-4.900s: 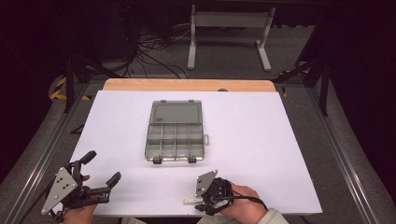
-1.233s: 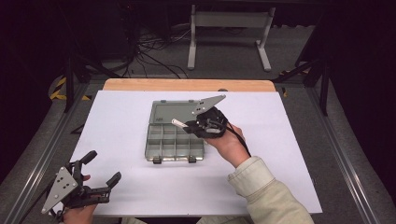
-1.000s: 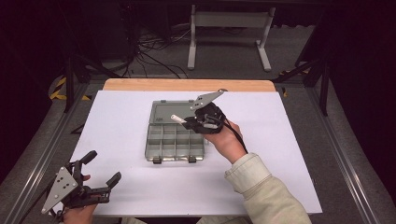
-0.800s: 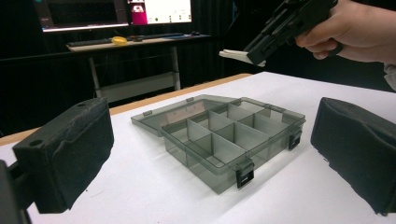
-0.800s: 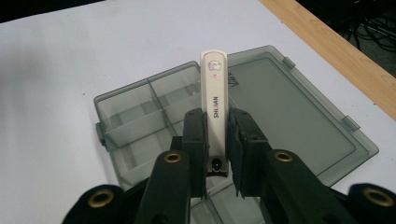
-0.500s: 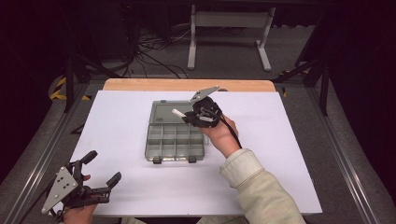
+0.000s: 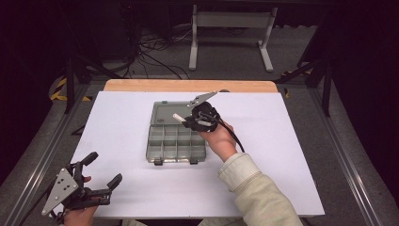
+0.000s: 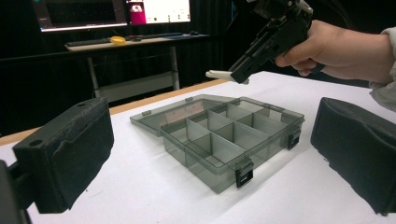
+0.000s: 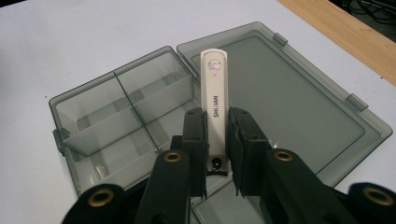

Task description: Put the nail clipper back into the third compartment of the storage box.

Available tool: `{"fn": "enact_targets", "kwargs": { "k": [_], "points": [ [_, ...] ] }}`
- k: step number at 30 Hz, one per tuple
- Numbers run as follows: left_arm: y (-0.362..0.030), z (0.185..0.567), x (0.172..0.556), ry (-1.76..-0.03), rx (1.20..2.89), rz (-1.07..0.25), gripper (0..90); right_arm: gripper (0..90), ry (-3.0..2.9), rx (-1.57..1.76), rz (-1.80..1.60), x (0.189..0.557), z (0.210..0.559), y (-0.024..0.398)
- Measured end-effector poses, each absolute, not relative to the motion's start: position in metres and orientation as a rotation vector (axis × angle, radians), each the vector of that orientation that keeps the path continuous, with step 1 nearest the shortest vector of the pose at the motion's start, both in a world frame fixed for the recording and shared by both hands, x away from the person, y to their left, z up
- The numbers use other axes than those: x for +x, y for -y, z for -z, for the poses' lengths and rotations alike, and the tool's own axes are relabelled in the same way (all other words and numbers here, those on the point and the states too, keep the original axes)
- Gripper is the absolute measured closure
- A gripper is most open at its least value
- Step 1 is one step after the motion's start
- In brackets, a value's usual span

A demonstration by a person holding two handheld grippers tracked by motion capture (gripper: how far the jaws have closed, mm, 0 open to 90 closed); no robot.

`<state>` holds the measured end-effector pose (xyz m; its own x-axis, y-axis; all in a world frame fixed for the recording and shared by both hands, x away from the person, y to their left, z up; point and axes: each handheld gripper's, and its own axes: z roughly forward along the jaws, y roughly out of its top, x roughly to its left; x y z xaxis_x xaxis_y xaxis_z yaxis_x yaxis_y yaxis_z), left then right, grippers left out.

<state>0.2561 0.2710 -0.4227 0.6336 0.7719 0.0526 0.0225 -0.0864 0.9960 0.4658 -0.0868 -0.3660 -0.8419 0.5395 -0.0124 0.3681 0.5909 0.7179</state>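
Nail clipper point(image 9: 214, 93) looks light, stiff, kinda slick — right gripper point(image 9: 216, 135) jaws clamp its hinge end over the organizer box point(image 9: 140, 121), left gripper point(image 7: 96, 176) jaws wide apart, nothing in them.

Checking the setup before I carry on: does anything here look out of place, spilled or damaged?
Nothing stands out. The organizer box lies open and square on the table, compartments bare, and the right tool holds a white nail clipper above it.

we see table point(image 7: 122, 117) from above, facing forward; our two gripper cameras sit low, close, sharing open box point(image 7: 176, 141) point(image 8: 224, 140) point(image 9: 140, 116).
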Motion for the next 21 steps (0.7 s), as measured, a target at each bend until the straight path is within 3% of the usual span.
{"fn": "enact_targets", "kwargs": {
  "k": [21],
  "points": [
    [-0.271,0.423,0.256,-0.686,1.549,-0.710,0.3,78.0,-2.648,0.781,-1.047,0.469,0.391,0.079]
  ]
}}
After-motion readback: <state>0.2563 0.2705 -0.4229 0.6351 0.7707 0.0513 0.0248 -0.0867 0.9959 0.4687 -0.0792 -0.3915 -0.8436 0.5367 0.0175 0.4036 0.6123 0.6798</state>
